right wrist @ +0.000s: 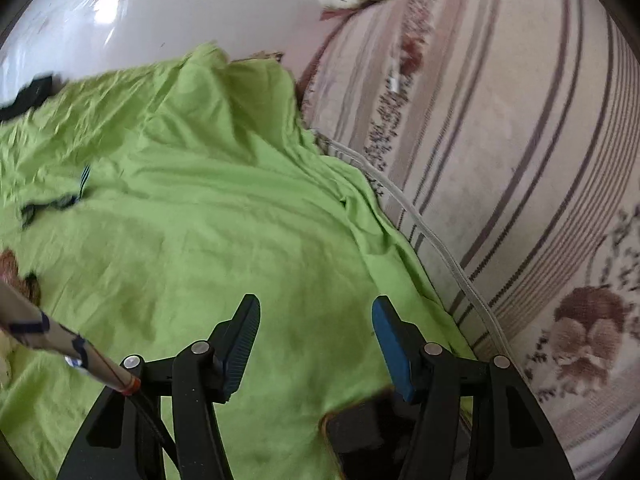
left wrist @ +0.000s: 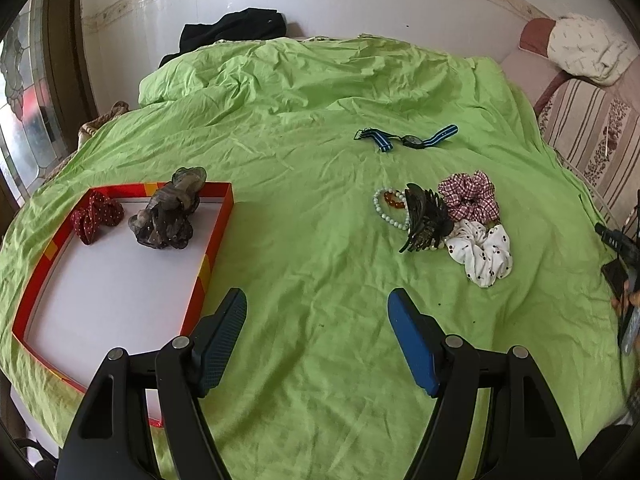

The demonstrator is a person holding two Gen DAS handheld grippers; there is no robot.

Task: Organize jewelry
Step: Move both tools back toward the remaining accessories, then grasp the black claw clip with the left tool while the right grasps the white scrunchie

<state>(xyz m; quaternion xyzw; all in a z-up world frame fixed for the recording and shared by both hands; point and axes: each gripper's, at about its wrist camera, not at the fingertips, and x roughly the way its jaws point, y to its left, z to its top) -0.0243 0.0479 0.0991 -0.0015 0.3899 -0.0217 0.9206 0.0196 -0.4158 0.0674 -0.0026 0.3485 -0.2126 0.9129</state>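
Tongs: left [left wrist: 318, 304] apart, empty over sheet [left wrist: 320, 184]; right [right wrist: 316, 312] apart, empty.

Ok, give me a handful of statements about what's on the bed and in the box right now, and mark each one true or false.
1. The red box already holds two fabric hair pieces, a red dotted bow and a dark gauzy scrunchie. True.
2. The left gripper is clamped on the white scrunchie. False: its jaws stand open and empty over the green sheet; the white scrunchie lies apart on the sheet.
3. The dark claw clip lies among the scrunchies and bead bracelets. True.
4. The striped-strap watch is inside the box. False: it lies on the sheet beyond the pile.
5. The right gripper holds nothing. True.
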